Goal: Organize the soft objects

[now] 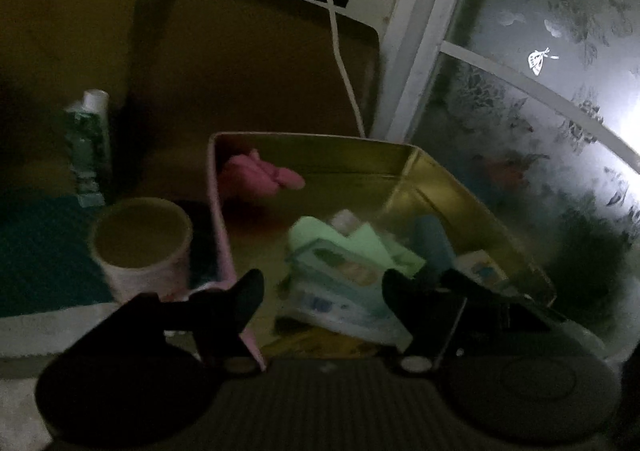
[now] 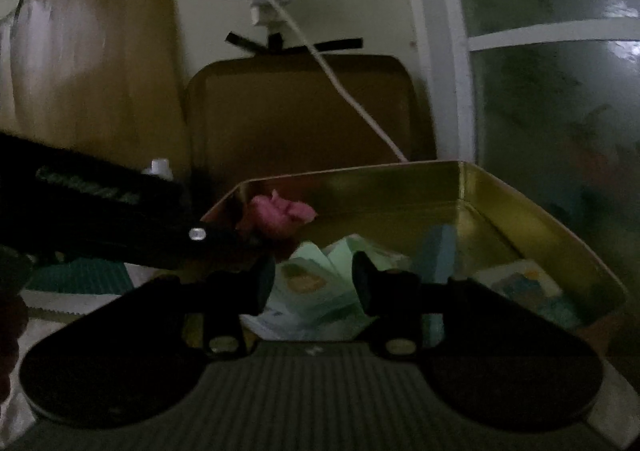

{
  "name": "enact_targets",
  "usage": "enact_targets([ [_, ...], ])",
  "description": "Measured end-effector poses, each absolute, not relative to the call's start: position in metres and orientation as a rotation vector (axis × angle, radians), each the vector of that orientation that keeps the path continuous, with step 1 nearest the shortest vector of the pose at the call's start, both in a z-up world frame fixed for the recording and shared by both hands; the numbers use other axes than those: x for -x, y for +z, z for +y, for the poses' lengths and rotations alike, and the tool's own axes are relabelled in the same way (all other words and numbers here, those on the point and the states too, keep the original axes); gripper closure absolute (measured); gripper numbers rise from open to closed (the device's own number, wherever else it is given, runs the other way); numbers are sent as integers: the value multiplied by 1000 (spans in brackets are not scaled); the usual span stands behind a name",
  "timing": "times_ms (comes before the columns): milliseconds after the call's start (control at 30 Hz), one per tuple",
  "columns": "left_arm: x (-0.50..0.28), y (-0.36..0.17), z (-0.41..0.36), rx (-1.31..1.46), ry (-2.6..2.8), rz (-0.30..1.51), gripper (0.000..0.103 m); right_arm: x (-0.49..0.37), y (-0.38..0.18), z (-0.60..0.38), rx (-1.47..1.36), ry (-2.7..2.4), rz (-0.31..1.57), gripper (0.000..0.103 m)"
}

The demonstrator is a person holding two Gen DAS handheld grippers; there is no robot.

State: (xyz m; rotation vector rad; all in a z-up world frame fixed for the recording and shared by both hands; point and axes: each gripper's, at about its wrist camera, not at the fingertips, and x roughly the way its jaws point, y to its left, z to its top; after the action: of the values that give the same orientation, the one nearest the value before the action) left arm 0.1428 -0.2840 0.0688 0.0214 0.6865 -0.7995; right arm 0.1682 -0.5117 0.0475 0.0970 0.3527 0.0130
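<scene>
Your left tool (image 1: 322, 289) hangs over the near end of the gold tin box (image 1: 472, 193), its jaws spread wide with nothing between them. The left finger sits over the tin's pink-edged left wall, the right finger over the tin's contents. Your right tool (image 2: 314, 279) is parted too, more narrowly, and grips nothing; through its gap you look down on the pack of wet wipes (image 2: 308, 291).

Inside the tin, the pink soft item (image 1: 258, 175) lies alone in the far left corner, well apart from the rest; whether it is a sock or a small cloth you cannot tell in this dim light. The wipes pack (image 1: 340, 283) lies at the near end, with a pale green folded cloth (image 1: 360, 241) just behind it and touching it. A blue roll-like object (image 1: 434, 247) sits to the right of the cloth, and a small printed box (image 1: 482, 267) rests against the right wall.

Outside the tin on the left stands a round open cup (image 1: 144, 243), just beside the tin's wall, on a teal mat (image 1: 40, 251). A tube with a white cap (image 1: 90, 143) stands upright behind it. A brown board (image 1: 256, 59) leans on the wall behind the tin, crossed by a white cable (image 1: 340, 47). A frosted flower-patterned window (image 1: 540, 91) is on the right.
</scene>
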Motion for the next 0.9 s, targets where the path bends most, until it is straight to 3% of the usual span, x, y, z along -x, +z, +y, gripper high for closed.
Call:
enact_targets([
  [333,-99,75,-243,-84,-754,608,31,-119,51,-501,-193,1,290,56],
  [467,-80,75,-221,-89,-728,587,19,-102,54,-497,-224,-14,288,47],
  [700,-55,70,-187,-98,-660,584,19,-84,55,-485,-273,0,319,47],
  [900,-40,58,-164,-101,-595,593,1,-74,55,-468,-285,42,356,46],
])
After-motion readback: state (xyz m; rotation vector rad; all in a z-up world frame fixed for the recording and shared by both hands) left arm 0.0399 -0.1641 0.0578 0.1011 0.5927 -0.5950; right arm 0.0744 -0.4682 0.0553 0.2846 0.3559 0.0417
